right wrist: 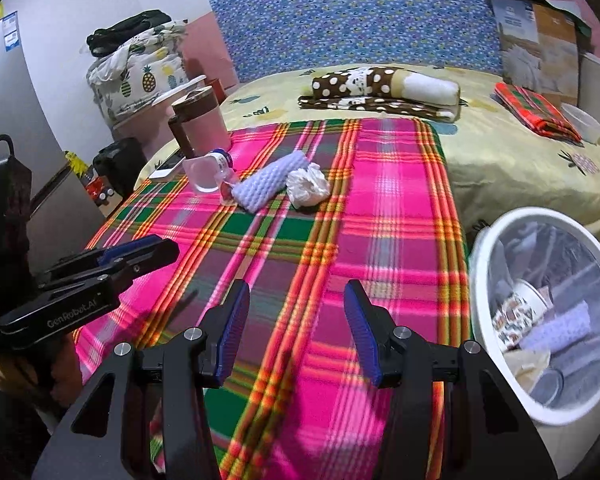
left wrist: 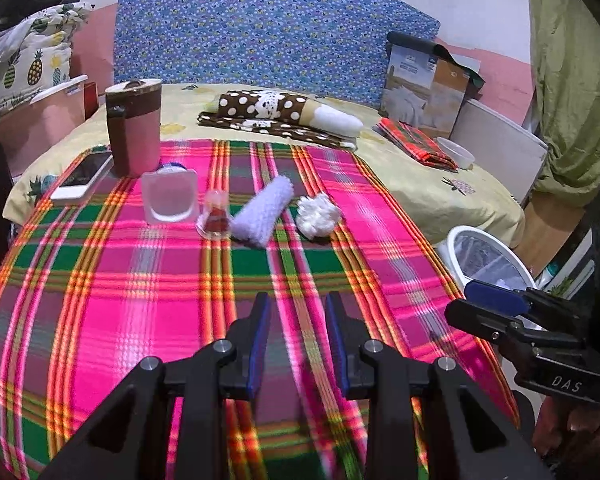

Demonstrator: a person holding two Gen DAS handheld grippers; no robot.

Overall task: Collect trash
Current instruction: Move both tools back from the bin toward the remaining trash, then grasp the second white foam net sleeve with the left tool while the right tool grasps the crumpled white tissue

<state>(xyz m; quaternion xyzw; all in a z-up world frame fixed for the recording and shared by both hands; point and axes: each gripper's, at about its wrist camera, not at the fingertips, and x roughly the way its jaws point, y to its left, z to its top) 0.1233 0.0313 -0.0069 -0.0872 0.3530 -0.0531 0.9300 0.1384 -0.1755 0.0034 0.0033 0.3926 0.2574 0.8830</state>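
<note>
On the pink plaid cloth (left wrist: pixel 140 300) lie a crumpled white tissue (left wrist: pixel 317 215) (right wrist: pixel 307 185), a lavender foam net sleeve (left wrist: pixel 265 210) (right wrist: pixel 270 185), a small clear cup with red residue (left wrist: pixel 214 216) (right wrist: pixel 227 189) and a clear plastic container (left wrist: pixel 170 197) (right wrist: pixel 202 176). A white trash bin (right wrist: pixel 480 280) (left wrist: pixel 458 248) at the bed's right edge holds a paper cup and another foam sleeve. My left gripper (left wrist: pixel 298 312) (right wrist: pixel 140 246) is open and empty, well short of the trash. My right gripper (right wrist: pixel 296 296) (left wrist: pixel 460 300) is open and empty, left of the bin.
A pink-and-brown tumbler (left wrist: pixel 134 128) and a phone (left wrist: pixel 85 174) sit at the cloth's far left. A dotted brown rolled blanket (left wrist: pixel 280 114), a folded red plaid cloth (left wrist: pixel 416 140) and a white bowl (left wrist: pixel 456 152) lie farther back on the yellow sheet.
</note>
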